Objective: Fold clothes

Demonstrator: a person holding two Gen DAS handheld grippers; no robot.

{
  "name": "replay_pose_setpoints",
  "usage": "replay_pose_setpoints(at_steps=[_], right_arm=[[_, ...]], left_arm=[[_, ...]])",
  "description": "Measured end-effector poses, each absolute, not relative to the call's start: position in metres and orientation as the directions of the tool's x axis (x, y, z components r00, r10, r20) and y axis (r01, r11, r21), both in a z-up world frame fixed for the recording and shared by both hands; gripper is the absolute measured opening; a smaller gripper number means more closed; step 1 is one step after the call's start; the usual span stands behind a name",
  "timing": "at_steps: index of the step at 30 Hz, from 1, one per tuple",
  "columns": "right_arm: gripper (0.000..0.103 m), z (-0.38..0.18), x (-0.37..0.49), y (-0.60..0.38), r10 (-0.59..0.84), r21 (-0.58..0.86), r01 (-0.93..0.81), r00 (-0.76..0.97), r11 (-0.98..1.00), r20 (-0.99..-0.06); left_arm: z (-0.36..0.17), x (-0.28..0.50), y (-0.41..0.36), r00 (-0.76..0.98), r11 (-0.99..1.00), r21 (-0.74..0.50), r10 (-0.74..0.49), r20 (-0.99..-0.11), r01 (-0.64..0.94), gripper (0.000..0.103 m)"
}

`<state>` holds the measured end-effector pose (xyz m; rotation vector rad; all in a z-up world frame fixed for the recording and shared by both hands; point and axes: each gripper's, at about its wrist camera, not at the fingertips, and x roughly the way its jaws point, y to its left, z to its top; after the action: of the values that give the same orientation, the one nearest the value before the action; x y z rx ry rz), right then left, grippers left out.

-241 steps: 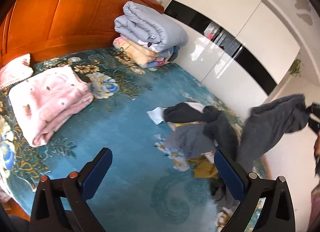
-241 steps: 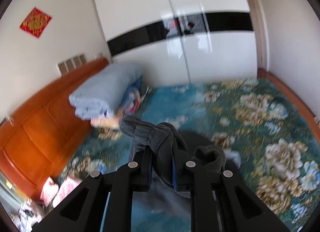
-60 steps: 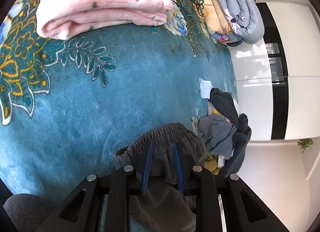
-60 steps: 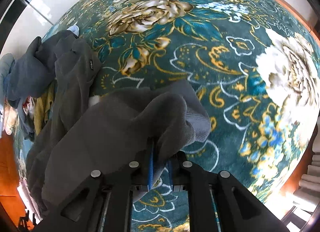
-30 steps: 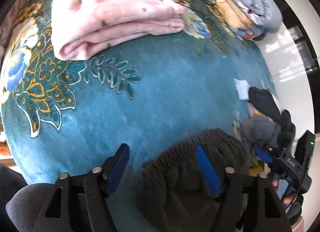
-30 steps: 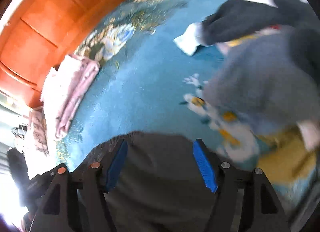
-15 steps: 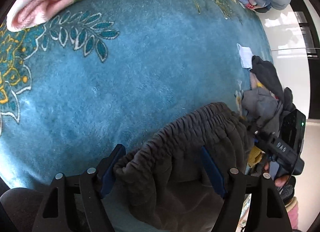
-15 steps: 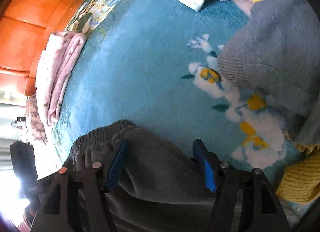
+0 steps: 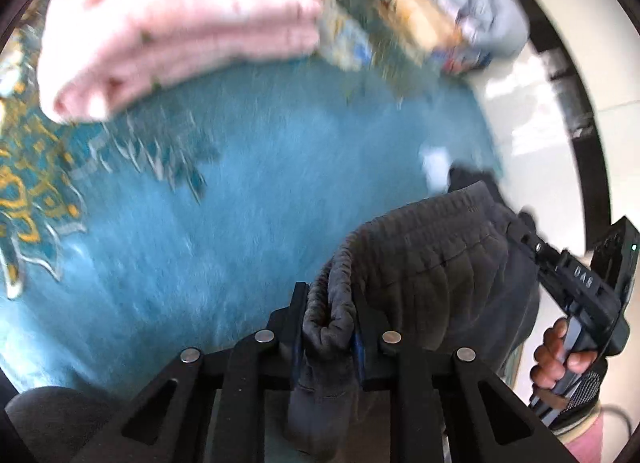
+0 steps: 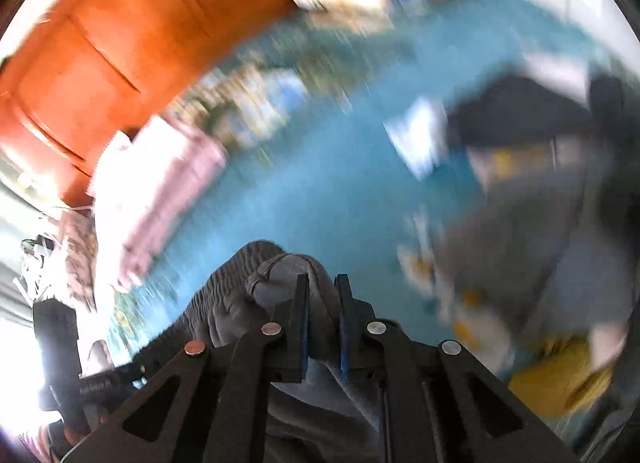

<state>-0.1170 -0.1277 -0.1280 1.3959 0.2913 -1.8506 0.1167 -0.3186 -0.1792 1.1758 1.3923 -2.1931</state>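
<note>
Half a second ago both grippers stood wide over the trousers; now each has closed on the gathered waistband, and both views are smeared with motion; the left gripper [image 9: 329, 313] pinches a bunched end of the waistband between narrow fingers, cloth filling the gap; the grey trousers [image 9: 432, 263] spread from there toward 2 o'clock, above the blue bed [image 9: 256, 199]; at 3 to 4 o'clock in the left view the right gripper [image 9: 524, 235] meets the far end of the waistband, a hand [image 9: 560, 355] round its grip; in the right view the right gripper [image 10: 322, 313] has its fingers narrow on a fold of the trousers [image 10: 240, 295], which bulge toward 10 o'clock; the clothes pile [image 10: 532, 223] lies at 2 to 4 o'clock in the right view, blurred; a folded pink blanket [image 9: 180, 23] sits at 11 o'clock in the left view, folded quilts [image 9: 452, 11] at 1 o'clock; the orange headboard [image 10: 100, 47] fills 10 to 11 o'clock in the right view.
</note>
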Motion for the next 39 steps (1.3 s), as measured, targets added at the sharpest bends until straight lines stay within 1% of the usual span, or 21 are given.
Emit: replay_pose_setpoints(at_steps=[1,4,10,12,13,14,16,20,23,25,27,29,31,34,37,39], right_arm=[[0.012,-0.131,-0.117,-0.138,-0.439,0.252,0.702,-0.096,-0.666,-0.893],[0.012,-0.14,-0.118,-0.168,-0.42,0.216,0.717,-0.118,-0.663,-0.9],[0.012,-0.158,-0.119,-0.228,-0.384,0.142,0.742,-0.164,-0.655,-0.909],[0.016,-0.152,-0.122,-0.226,-0.397,0.155,0.731,-0.17,-0.665,-0.902],[0.02,-0.148,-0.123,-0.222,-0.406,0.164,0.723,-0.173,-0.671,-0.897],[0.034,-0.144,-0.125,-0.219,-0.415,0.174,0.715,-0.176,-0.677,-0.893],[0.048,-0.135,-0.127,-0.213,-0.432,0.193,0.699,-0.181,-0.688,-0.883],[0.05,-0.078,-0.126,-0.155,-0.552,0.291,0.652,-0.237,-0.701,-0.799],[0.055,-0.045,-0.116,-0.067,-0.563,0.292,0.591,-0.347,-0.752,-0.75],[0.059,-0.042,-0.108,0.007,-0.49,0.256,0.49,-0.442,-0.833,-0.751],[0.059,-0.047,-0.099,0.086,-0.385,0.23,0.342,-0.511,-0.911,-0.768],[0.059,-0.066,-0.091,0.17,-0.256,0.221,0.13,-0.528,-0.967,-0.81],[0.059,-0.092,-0.08,0.232,-0.206,0.265,-0.05,-0.494,-0.963,-0.845],[0.059,-0.136,-0.065,0.286,-0.229,0.353,-0.235,-0.43,-0.906,-0.873],[0.059,-0.17,-0.063,0.304,-0.28,0.429,-0.35,-0.402,-0.832,-0.872],[0.059,-0.176,-0.068,0.3,-0.31,0.478,-0.382,-0.423,-0.791,-0.852]], left_arm=[[-0.176,0.12,-0.321,-0.63,-0.489,-0.609,0.145,-0.763,0.625,0.02],[-0.179,0.118,-0.324,-0.577,-0.501,-0.546,0.109,-0.81,0.672,0.02],[-0.193,0.119,-0.335,-0.526,-0.46,-0.51,0.105,-0.844,0.727,0.02],[-0.2,0.112,-0.332,-0.505,-0.468,-0.489,0.103,-0.857,0.736,0.02],[-0.201,0.112,-0.332,-0.496,-0.474,-0.481,0.101,-0.862,0.738,0.02],[-0.201,0.112,-0.332,-0.495,-0.477,-0.479,0.102,-0.863,0.737,0.02],[-0.202,0.113,-0.332,-0.495,-0.477,-0.481,0.106,-0.862,0.736,0.02],[-0.203,0.114,-0.333,-0.506,-0.462,-0.495,0.111,-0.856,0.736,0.021],[-0.197,0.117,-0.331,-0.521,-0.462,-0.5,0.093,-0.848,0.732,0.022],[-0.192,0.12,-0.332,-0.533,-0.46,-0.5,0.066,-0.843,0.734,0.024],[-0.187,0.125,-0.334,-0.549,-0.45,-0.508,0.045,-0.834,0.735,0.027],[-0.183,0.129,-0.336,-0.578,-0.437,-0.532,0.034,-0.815,0.725,0.036],[-0.174,0.134,-0.336,-0.611,-0.446,-0.55,0.007,-0.791,0.706,0.039],[-0.16,0.133,-0.328,-0.652,-0.504,-0.558,-0.013,-0.758,0.659,0.043],[-0.151,0.125,-0.317,-0.662,-0.579,-0.543,0.007,-0.749,0.608,0.044],[-0.148,0.12,-0.31,-0.665,-0.615,-0.533,0.019,-0.746,0.581,0.044]])
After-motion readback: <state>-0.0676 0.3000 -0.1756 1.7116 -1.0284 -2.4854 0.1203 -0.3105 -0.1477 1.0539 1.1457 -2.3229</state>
